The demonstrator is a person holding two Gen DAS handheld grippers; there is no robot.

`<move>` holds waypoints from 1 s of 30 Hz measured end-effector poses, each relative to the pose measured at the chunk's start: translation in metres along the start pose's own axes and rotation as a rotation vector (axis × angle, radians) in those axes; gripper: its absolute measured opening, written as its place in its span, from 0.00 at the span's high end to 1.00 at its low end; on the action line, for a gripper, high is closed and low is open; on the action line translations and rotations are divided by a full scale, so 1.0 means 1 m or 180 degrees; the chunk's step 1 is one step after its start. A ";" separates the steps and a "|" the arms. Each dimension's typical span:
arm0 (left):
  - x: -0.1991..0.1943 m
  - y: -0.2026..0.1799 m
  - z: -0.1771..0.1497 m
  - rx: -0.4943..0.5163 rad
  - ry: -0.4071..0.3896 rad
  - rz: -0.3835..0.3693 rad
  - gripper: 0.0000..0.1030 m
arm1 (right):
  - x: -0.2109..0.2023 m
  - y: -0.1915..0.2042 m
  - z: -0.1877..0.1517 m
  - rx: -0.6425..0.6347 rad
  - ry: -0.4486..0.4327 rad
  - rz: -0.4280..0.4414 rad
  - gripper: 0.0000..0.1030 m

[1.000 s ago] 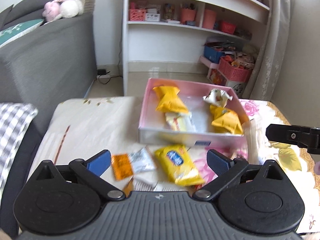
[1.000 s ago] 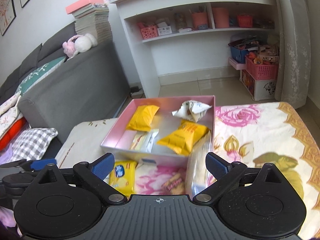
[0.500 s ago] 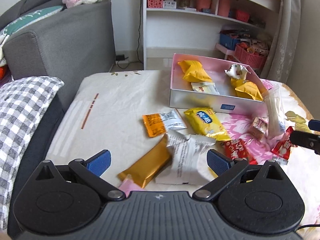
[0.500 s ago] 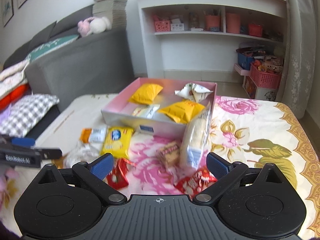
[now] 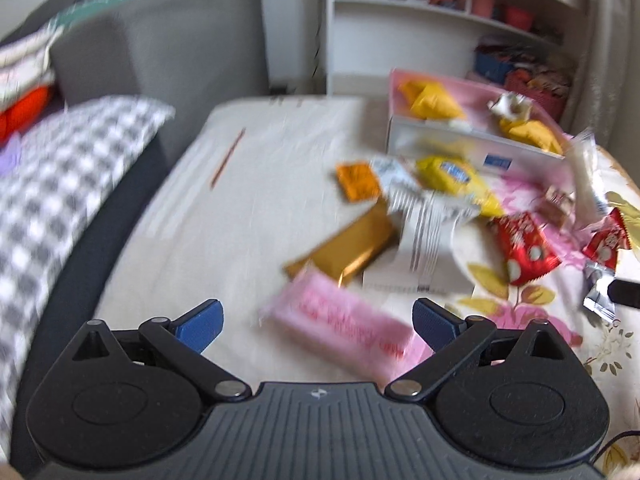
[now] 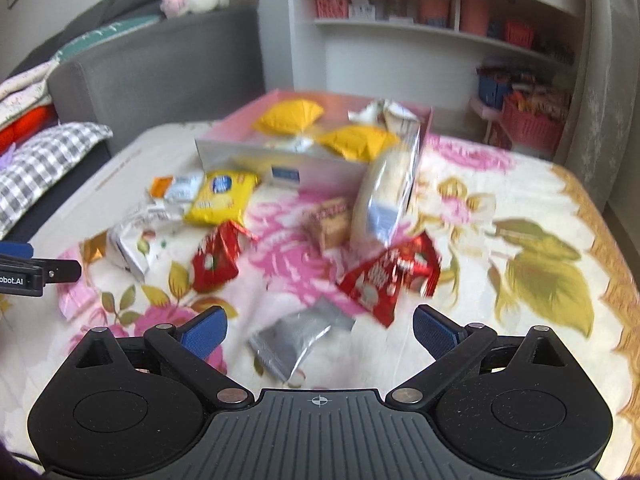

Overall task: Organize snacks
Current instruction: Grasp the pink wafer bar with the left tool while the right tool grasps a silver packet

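Wrist views: both jaws wide, empty.

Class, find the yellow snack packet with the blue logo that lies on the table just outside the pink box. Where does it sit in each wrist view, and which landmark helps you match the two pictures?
Left wrist view: yellow packet right of centre, upper half, below the box's front wall.
Right wrist view: yellow packet left of centre, at the box's near left corner.
Shared landmark: the pink box.
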State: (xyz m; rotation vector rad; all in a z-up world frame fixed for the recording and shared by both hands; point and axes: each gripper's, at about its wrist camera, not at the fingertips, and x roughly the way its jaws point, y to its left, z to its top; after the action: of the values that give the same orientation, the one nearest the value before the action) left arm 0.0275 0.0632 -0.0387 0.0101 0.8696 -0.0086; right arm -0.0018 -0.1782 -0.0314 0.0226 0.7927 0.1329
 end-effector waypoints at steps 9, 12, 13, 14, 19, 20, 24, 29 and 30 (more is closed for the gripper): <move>0.012 -0.004 -0.001 -0.0204 0.0084 -0.0066 0.05 | 0.019 0.003 -0.008 0.0206 0.0167 -0.0066 0.02; 0.016 -0.005 -0.004 -0.0196 0.0119 0.0002 0.17 | 0.026 0.000 -0.010 0.0360 0.0175 -0.0121 0.03; 0.017 -0.005 -0.005 -0.0178 0.0131 0.0014 0.20 | 0.027 0.000 -0.012 0.0379 0.0158 -0.0145 0.02; 0.017 -0.006 -0.006 -0.0159 0.0140 0.0019 0.27 | 0.027 0.001 -0.013 0.0340 0.0110 -0.0180 0.03; 0.012 -0.008 -0.009 0.0024 0.0147 0.0023 0.44 | 0.028 0.004 -0.016 0.0197 0.0053 -0.0238 0.03; 0.010 -0.008 -0.010 0.0028 0.0153 -0.0013 0.48 | 0.028 0.003 -0.017 0.0187 0.0041 -0.0231 0.03; 0.008 -0.004 -0.010 0.0022 0.0186 -0.0087 0.60 | 0.024 0.000 -0.020 0.0105 0.0000 -0.0190 0.04; 0.006 -0.006 -0.010 0.0068 0.0234 -0.0185 0.69 | 0.020 -0.006 -0.023 0.0103 -0.0002 -0.0217 0.08; 0.005 -0.008 -0.011 0.0087 0.0241 -0.0207 0.69 | 0.018 -0.007 -0.024 0.0103 -0.0003 -0.0211 0.10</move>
State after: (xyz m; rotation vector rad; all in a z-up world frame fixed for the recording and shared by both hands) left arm 0.0223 0.0556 -0.0494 0.0079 0.9452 -0.0814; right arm -0.0050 -0.1831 -0.0615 0.0271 0.7936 0.0571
